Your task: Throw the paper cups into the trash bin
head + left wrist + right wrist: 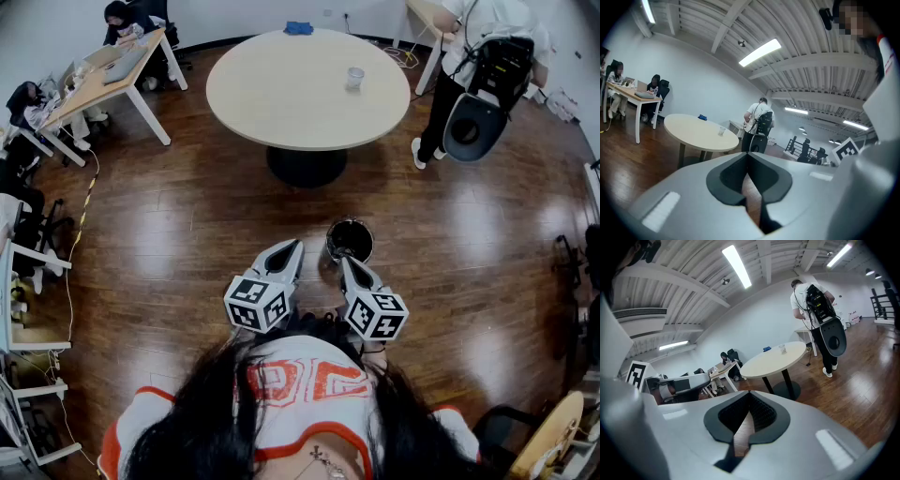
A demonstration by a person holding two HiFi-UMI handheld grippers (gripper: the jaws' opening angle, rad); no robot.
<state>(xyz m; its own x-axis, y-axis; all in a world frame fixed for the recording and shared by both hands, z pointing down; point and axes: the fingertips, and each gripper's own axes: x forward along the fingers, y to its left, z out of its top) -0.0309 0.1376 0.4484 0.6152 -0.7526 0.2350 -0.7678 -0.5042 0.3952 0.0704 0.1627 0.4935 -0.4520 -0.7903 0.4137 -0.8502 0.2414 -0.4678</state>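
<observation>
One clear cup stands on the round beige table at the far side of the room; it also shows as the cup and the cup in the gripper views. A black trash bin stands on the wood floor just ahead of me. My left gripper is shut with nothing in it, left of the bin. Beside the bin's near rim my right gripper is shut too, and empty. The bin is hidden in both gripper views.
A blue cloth lies at the table's far edge. A standing person with a backpack rig is right of the table. Desks with seated people line the left. A cable runs along the floor at left.
</observation>
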